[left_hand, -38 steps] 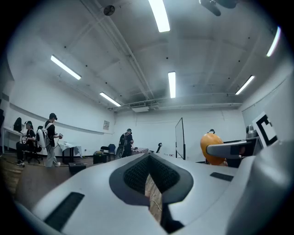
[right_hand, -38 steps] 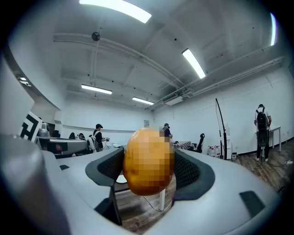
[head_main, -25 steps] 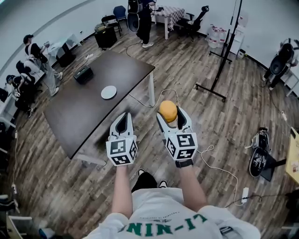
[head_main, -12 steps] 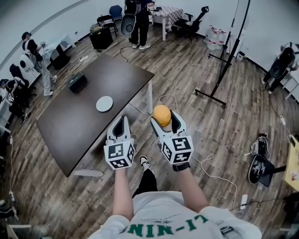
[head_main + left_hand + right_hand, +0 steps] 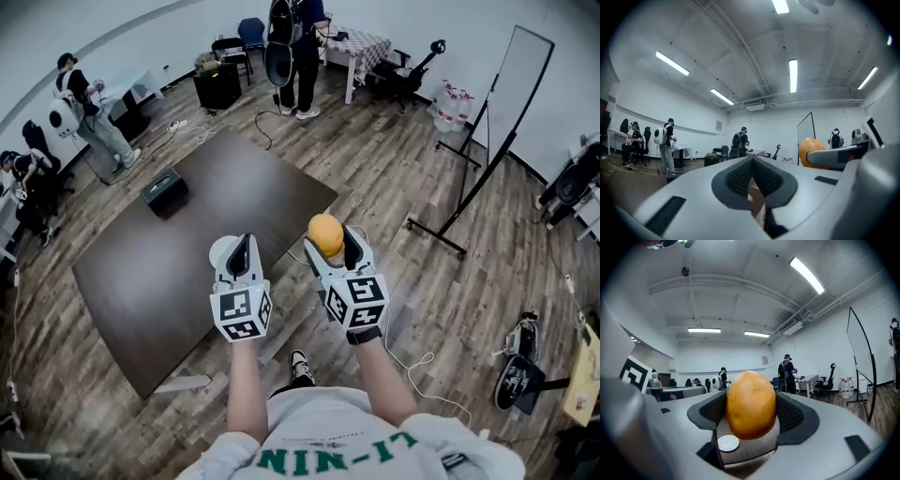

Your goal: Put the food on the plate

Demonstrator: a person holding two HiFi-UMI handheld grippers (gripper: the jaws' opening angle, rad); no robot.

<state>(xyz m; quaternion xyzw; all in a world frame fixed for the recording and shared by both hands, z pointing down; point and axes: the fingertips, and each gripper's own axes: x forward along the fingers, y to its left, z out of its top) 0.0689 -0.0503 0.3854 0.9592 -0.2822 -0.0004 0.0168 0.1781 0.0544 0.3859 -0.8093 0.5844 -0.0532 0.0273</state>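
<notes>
A round orange piece of food (image 5: 325, 233) sits between the pads of my right gripper (image 5: 328, 246), which is shut on it and held in the air past the table's near corner. In the right gripper view the food (image 5: 751, 404) fills the gap between the jaws, and the small white plate (image 5: 728, 443) shows far below it. My left gripper (image 5: 240, 246) is shut with nothing in it; its pads (image 5: 740, 177) meet. It hangs over the dark brown table (image 5: 169, 272) and covers part of the white plate (image 5: 221, 251).
A black box (image 5: 163, 192) lies on the table's far side. A whiteboard on a stand (image 5: 492, 141) is on the wooden floor to the right, with a white cable (image 5: 412, 361) and a bag (image 5: 517, 380). Several people stand at the back.
The table and plate have come closer beneath the grippers; the plate is now partly behind the left gripper. The right gripper still holds the orange food.
</notes>
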